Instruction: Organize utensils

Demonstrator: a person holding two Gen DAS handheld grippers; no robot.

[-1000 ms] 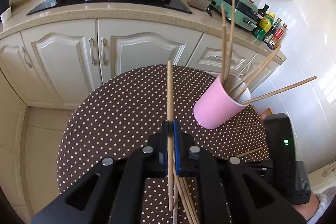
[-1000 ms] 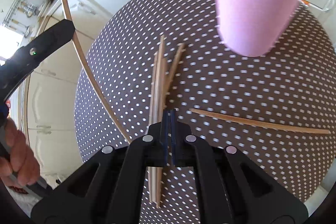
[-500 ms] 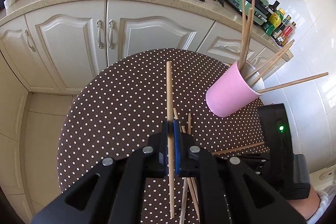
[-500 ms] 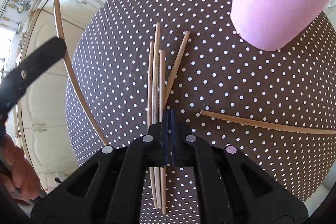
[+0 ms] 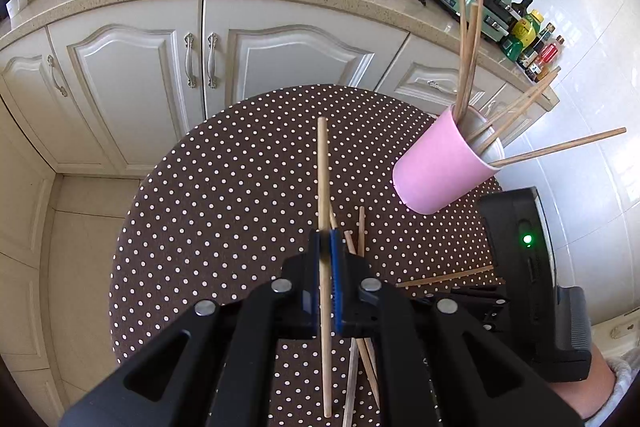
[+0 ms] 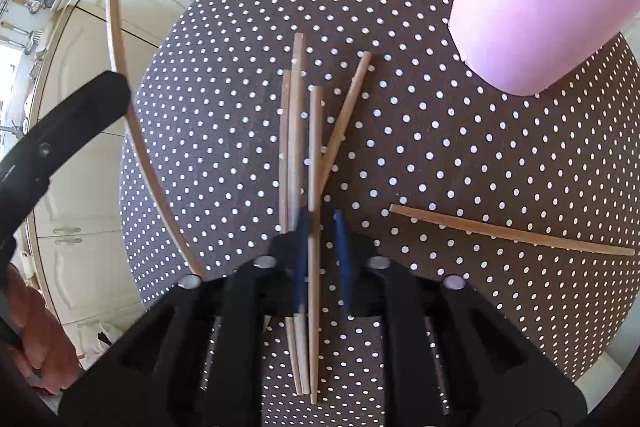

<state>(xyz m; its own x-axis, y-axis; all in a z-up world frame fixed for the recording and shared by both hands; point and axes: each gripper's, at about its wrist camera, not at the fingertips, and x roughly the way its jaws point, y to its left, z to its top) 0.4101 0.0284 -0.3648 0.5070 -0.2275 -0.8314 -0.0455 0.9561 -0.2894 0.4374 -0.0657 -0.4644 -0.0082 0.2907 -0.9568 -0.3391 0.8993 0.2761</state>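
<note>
Left wrist view shows the left tongs (image 5: 327,239) clamped on one chopstick (image 5: 323,179) held above the polka-dot surface (image 5: 224,195), with the pink cup (image 5: 436,171) of chopsticks at two o'clock. Right wrist view shows the right tongs (image 6: 322,223), jaws just opening, parted around one stick of the loose chopstick pile (image 6: 298,131) lying at twelve o'clock; whether the pads touch it is unclear.

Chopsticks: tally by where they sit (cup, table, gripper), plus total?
In pink cup: 6
Loose on table: 5
Clamped in left gripper, a chopstick: 1
Total: 12
</note>
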